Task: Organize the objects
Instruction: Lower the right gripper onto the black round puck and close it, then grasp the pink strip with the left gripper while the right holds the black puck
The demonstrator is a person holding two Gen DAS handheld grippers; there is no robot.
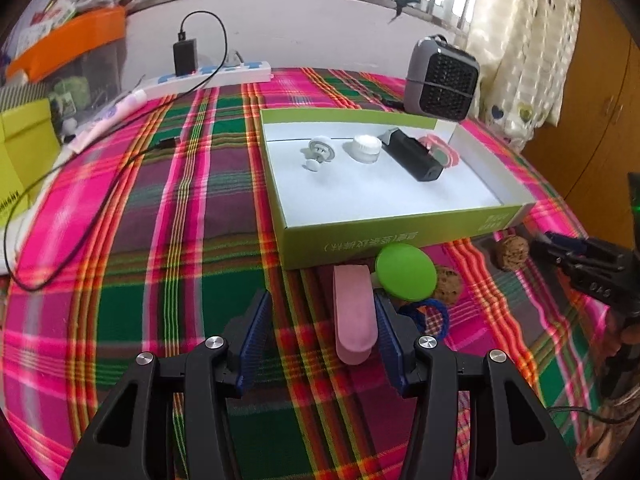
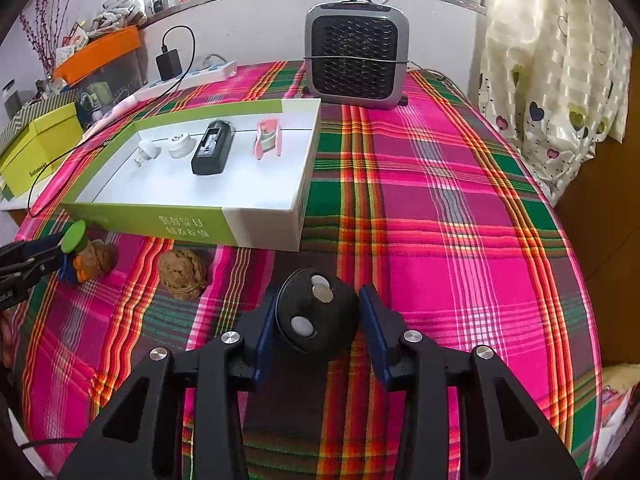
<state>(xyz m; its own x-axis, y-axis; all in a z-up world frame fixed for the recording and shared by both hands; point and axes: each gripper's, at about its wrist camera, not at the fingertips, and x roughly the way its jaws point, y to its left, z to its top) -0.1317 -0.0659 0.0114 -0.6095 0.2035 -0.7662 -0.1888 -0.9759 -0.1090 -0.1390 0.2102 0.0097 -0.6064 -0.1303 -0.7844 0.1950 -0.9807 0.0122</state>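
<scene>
My left gripper (image 1: 322, 336) is open low over the plaid cloth. A pink oblong piece (image 1: 354, 316) lies between its fingers, against the right pad and well apart from the left one. Just beyond lie a green disc (image 1: 406, 272), a blue ring (image 1: 430, 312) and two walnuts (image 1: 446, 284) (image 1: 512, 254). My right gripper (image 2: 318, 312) is shut on a black round object (image 2: 316, 316) with silver studs, a pad against each side. The open green box (image 2: 180, 224) behind holds a white plug (image 2: 146, 152), a white cap (image 2: 180, 146), a black device (image 2: 212, 152) and a pink clip (image 2: 268, 140).
A grey fan heater (image 2: 356, 60) stands behind the box. At the back left are a power strip (image 1: 216, 74) with a black charger and a cable that trails over the cloth. A yellow box (image 1: 24, 152) sits at the left edge. A curtain hangs at the right.
</scene>
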